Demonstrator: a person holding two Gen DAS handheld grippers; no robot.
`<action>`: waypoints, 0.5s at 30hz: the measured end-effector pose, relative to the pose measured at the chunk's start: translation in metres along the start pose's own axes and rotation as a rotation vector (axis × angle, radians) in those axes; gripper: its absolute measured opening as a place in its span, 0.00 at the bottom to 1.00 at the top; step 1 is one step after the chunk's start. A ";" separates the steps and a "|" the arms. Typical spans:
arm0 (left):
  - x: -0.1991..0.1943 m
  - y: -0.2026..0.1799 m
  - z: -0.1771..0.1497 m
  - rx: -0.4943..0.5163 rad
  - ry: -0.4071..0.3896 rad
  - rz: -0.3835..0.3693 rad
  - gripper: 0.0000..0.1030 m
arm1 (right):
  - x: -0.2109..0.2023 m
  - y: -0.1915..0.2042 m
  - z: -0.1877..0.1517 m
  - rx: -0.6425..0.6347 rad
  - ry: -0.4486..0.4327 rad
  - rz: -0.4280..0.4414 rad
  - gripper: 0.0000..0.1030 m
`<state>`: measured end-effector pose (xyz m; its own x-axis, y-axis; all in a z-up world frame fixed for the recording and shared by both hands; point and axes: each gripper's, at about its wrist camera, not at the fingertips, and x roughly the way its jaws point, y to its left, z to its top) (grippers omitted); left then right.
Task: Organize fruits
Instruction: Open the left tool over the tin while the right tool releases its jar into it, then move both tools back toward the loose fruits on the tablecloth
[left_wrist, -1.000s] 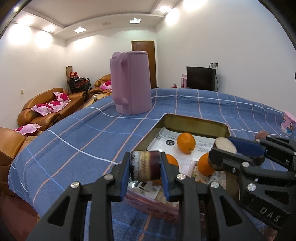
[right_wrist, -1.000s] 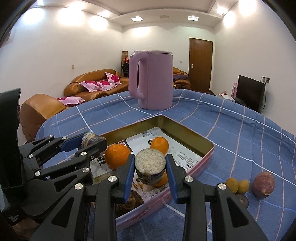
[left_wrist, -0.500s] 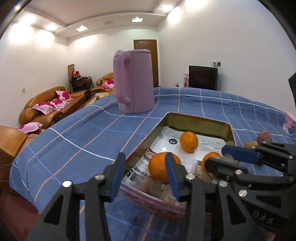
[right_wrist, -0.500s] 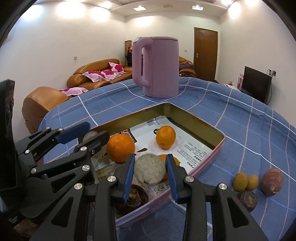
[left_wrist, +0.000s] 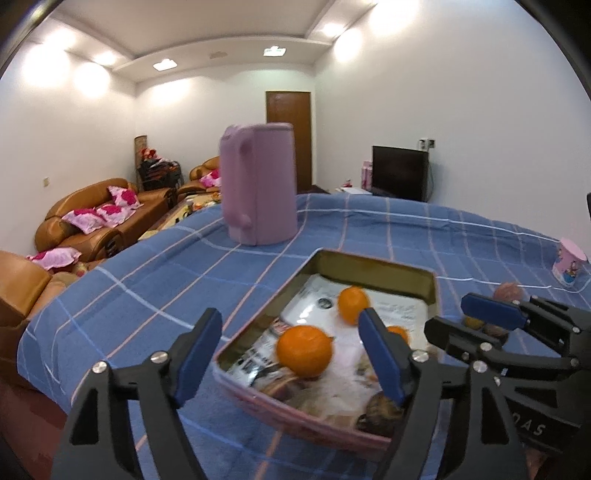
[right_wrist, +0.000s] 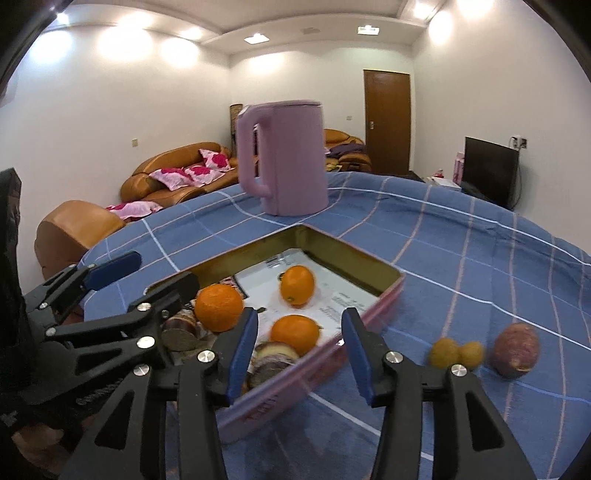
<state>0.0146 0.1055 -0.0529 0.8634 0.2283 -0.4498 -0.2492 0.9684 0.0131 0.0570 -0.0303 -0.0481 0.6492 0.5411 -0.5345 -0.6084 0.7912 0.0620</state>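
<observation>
Both grippers, left (left_wrist: 291, 354) and right (right_wrist: 299, 350), have just been opening and hold nothing (jaws apart); oranges (right_wrist: 294, 331) lie in the tin (right_wrist: 384, 291) just beyond their fingertips.

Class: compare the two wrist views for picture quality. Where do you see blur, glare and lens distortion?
Left wrist view: the kettle and tin are smeared by motion blur; ceiling lights flare on the walls. Right wrist view: the small fruits on the cloth look soft, the oranges sharper; the fisheye bends the table edge and darkens the corners.
</observation>
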 end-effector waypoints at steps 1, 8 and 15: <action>-0.003 -0.007 0.003 0.013 -0.008 -0.012 0.77 | -0.005 -0.004 -0.001 0.000 -0.005 -0.009 0.48; -0.008 -0.048 0.016 0.068 -0.017 -0.079 0.80 | -0.048 -0.061 -0.012 0.050 -0.036 -0.137 0.49; -0.004 -0.095 0.020 0.131 0.016 -0.181 0.80 | -0.075 -0.130 -0.029 0.198 -0.024 -0.297 0.49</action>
<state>0.0433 0.0140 -0.0348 0.8815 0.0490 -0.4696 -0.0307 0.9984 0.0466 0.0741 -0.1819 -0.0402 0.7965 0.2837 -0.5339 -0.2928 0.9536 0.0699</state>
